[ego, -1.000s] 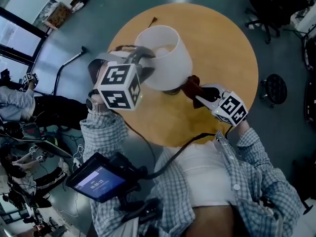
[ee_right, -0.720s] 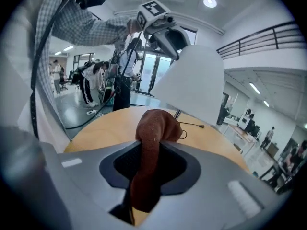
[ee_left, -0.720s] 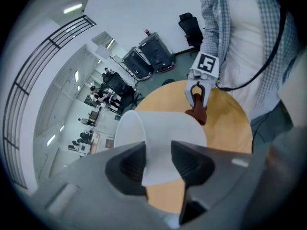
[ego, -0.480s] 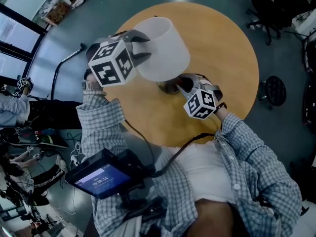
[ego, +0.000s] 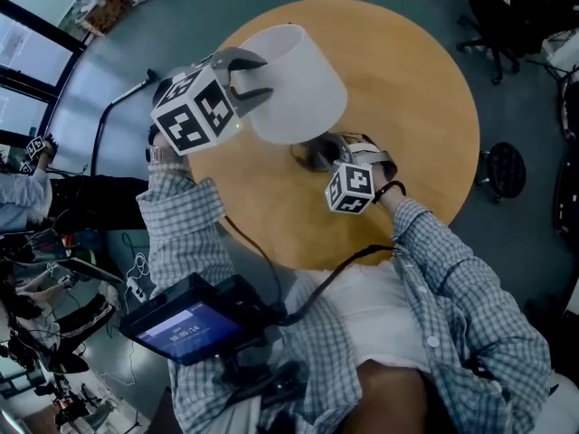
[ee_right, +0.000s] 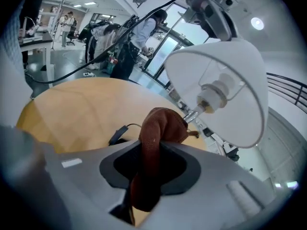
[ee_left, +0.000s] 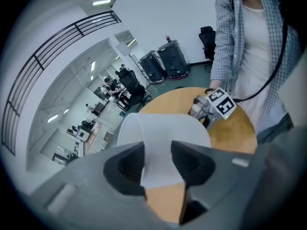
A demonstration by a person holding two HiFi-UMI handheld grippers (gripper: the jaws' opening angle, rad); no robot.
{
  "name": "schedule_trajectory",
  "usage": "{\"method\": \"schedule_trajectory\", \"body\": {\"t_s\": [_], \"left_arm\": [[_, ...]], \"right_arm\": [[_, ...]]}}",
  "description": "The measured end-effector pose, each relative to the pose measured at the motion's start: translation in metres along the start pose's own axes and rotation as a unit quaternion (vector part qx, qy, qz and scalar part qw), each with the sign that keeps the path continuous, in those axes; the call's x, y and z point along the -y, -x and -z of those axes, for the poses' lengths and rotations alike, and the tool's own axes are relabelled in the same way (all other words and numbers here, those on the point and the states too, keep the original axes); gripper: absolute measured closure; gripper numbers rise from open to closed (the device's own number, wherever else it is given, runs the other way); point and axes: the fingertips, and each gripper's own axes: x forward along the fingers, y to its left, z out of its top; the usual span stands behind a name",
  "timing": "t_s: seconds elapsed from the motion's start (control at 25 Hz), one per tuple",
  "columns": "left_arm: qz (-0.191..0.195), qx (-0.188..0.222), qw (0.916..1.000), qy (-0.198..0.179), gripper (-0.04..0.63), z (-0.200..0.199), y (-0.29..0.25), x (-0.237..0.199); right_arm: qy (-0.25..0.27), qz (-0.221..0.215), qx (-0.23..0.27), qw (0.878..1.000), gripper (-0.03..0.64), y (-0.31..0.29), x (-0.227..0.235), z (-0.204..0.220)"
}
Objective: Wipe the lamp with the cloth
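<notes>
two grippers now cooperate: the left gripper [ego: 258,78], clamped on the white lamp [ego: 303,89] by its shade rim, has tipped it over the round table [ego: 416,89], while the right gripper [ego: 322,152], pinching the brown cloth [ee_right: 160,123], has swung underneath, likely ready to wipe.

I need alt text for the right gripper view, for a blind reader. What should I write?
The right hand-held gripper is shut on a brown cloth, facing the open underside of a white lampshade where the bulb socket shows. A round wooden table lies behind.
</notes>
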Motion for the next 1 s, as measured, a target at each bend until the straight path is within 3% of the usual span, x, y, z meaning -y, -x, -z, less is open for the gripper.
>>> {"method": "schedule_trajectory", "body": {"t_s": [0.12,0.44,0.84,1.0], "left_arm": [[0.002,-0.001,1.0000,-0.002,0.431,-0.006,-0.006,0.000],[0.001,0.002,1.0000,-0.008,0.430,-0.006,-0.001,-0.002],[-0.002,0.005,0.9999,-0.009,0.428,-0.007,0.004,0.001],[-0.004,0.005,0.9999,-0.008,0.428,-0.007,0.006,0.000]], "right_arm": [[0.012,-0.024,-0.012,1.000,0.518,0.001,-0.033,0.020],[0.010,-0.058,-0.021,0.998,0.520,0.007,-0.078,0.019],[0.003,0.040,0.009,0.999,0.518,0.014,0.031,-0.015],[0.004,0.041,0.008,0.999,0.518,0.013,0.037,-0.019]]}}
